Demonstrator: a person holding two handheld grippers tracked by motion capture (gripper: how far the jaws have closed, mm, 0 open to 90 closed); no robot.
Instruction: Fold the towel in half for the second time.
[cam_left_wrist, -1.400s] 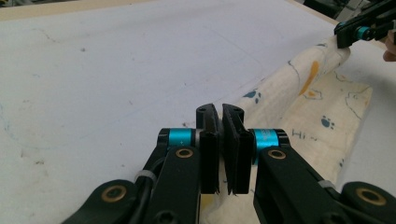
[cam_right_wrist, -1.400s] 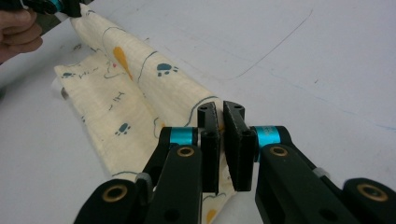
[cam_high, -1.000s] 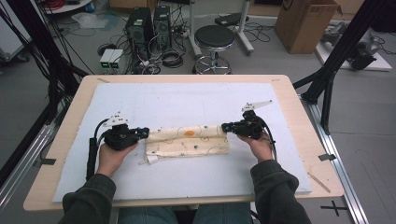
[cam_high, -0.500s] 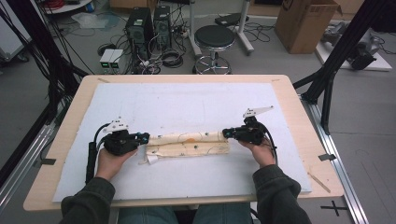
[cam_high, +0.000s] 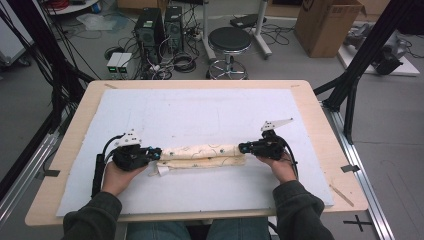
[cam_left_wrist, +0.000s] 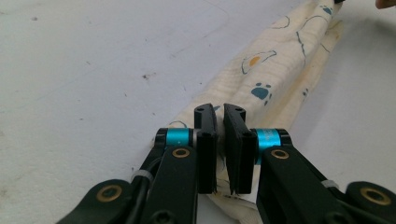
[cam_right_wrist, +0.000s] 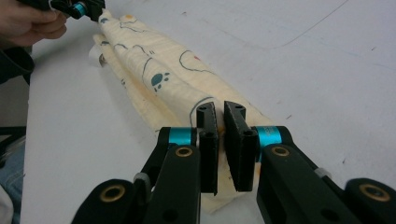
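Cloth (cam_high: 202, 155): paw prints, no legible writing

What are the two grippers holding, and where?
The left gripper and right gripper each pinch one end of the folded cloth.

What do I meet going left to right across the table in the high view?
Left gripper → printed cloth, folded into a long strip → right gripper, all on the white mat.
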